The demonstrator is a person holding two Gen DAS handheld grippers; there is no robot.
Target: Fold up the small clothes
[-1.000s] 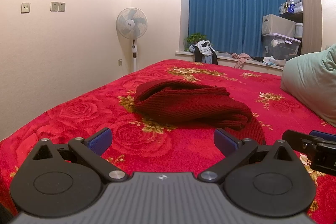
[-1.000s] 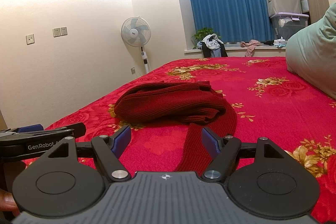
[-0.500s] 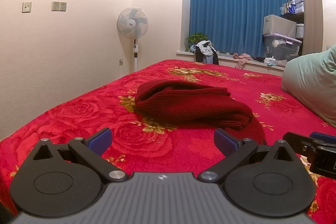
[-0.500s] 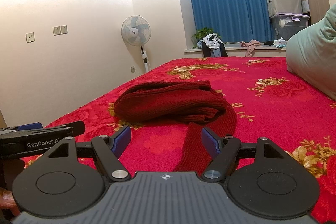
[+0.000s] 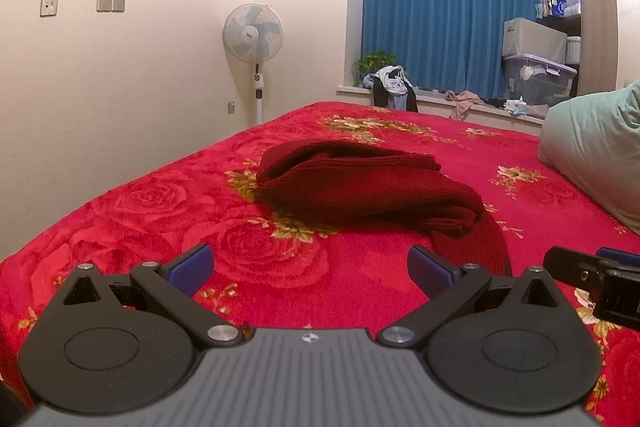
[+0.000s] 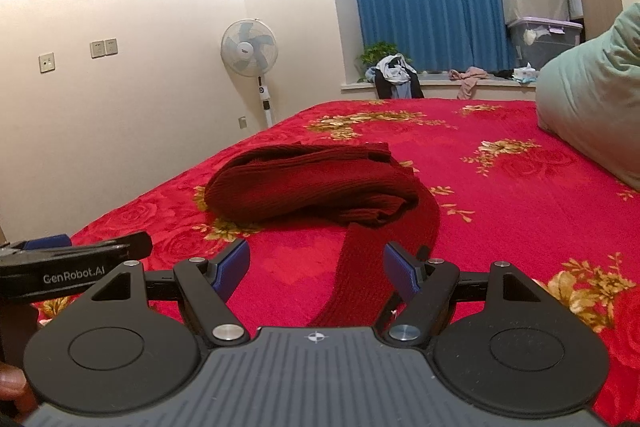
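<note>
A dark red knitted garment (image 5: 360,189) lies bunched on the red rose-patterned bedspread (image 5: 160,211). One long strip of it trails toward the near edge. My left gripper (image 5: 312,267) is open and empty, a short way in front of the pile. In the right wrist view the same garment (image 6: 312,187) lies ahead, and its strip (image 6: 360,279) runs between the open fingers of my right gripper (image 6: 316,267), which do not press on it. Each gripper shows at the edge of the other's view: the right one (image 5: 596,283) and the left one (image 6: 72,267).
A pale green pillow (image 5: 592,147) sits on the bed's right side. Beyond the bed are a standing fan (image 5: 254,39), blue curtains (image 5: 452,11), a windowsill with clothes (image 5: 392,83) and storage boxes (image 5: 536,67). A person's fingers (image 6: 12,387) show at the lower left.
Both views have shifted only slightly. The garment has not moved and both grippers stay open.
</note>
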